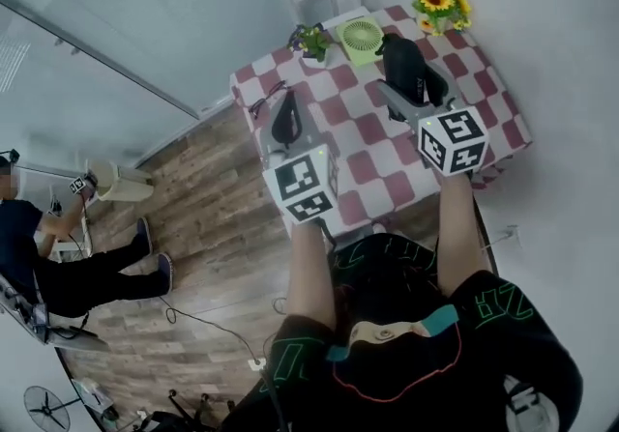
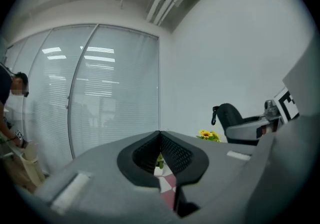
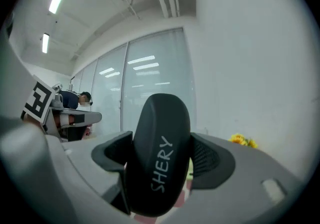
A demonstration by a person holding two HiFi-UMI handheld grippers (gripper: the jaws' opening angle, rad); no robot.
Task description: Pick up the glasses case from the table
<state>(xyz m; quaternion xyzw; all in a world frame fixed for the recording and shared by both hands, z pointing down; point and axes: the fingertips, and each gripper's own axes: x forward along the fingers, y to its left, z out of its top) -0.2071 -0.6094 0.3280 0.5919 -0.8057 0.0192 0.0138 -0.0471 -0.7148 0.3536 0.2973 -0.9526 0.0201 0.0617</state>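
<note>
Risk first: the black, rounded, smooth-shelled glasses case (image 3: 160,160) sits pinched across its narrow width between the dark ribbed pads of the right tongs (image 1: 414,82), and the grip looks to fall somewhat below the case's middle, so more of it stands proud above the pads than below. On a curved, slick shell that invites two failures (both guesses from the shape): the case pivoting about the pinch line if the hand swings, or squirting out should the squeeze slacken, dropping onto the table (image 1: 377,169) with its red-and-white checked cloth. It appears already lifted clear of that cloth, held over the right half, with the yellow sunflowers (image 1: 437,3) well beyond it at the far corner. Long axis: near upright in the right gripper view, top leaning slightly rightward, white lettering running along it; in the head view it points away from the person toward the table's far edge. Left tongs (image 2: 160,148) pressed together on nothing, only a sliver of cloth showing below the pads, held beside the right and taking no part.
</note>
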